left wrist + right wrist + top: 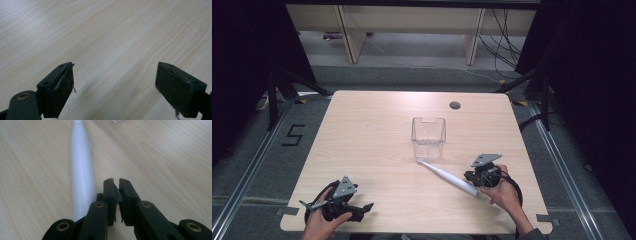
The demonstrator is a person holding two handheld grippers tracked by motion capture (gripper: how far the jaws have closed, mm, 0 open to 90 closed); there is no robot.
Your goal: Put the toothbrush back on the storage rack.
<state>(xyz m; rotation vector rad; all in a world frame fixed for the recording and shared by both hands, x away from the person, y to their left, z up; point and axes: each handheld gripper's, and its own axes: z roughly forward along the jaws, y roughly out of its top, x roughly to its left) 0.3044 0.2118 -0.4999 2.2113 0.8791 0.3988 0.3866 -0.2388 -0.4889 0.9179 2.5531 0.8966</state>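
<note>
Two grippers | left [115, 82] apart | right [116, 185] nearly together beside toothbrush [81, 170], head cut off

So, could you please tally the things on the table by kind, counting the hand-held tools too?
Toothbrush: 1
Clear box: 1
Tools: 2, left tool and right tool
Total: 4

Open table [362, 150] is left across the left half; passage on the right is blocked by a clear bin [429, 137] and a toothbrush [448, 176].
</note>
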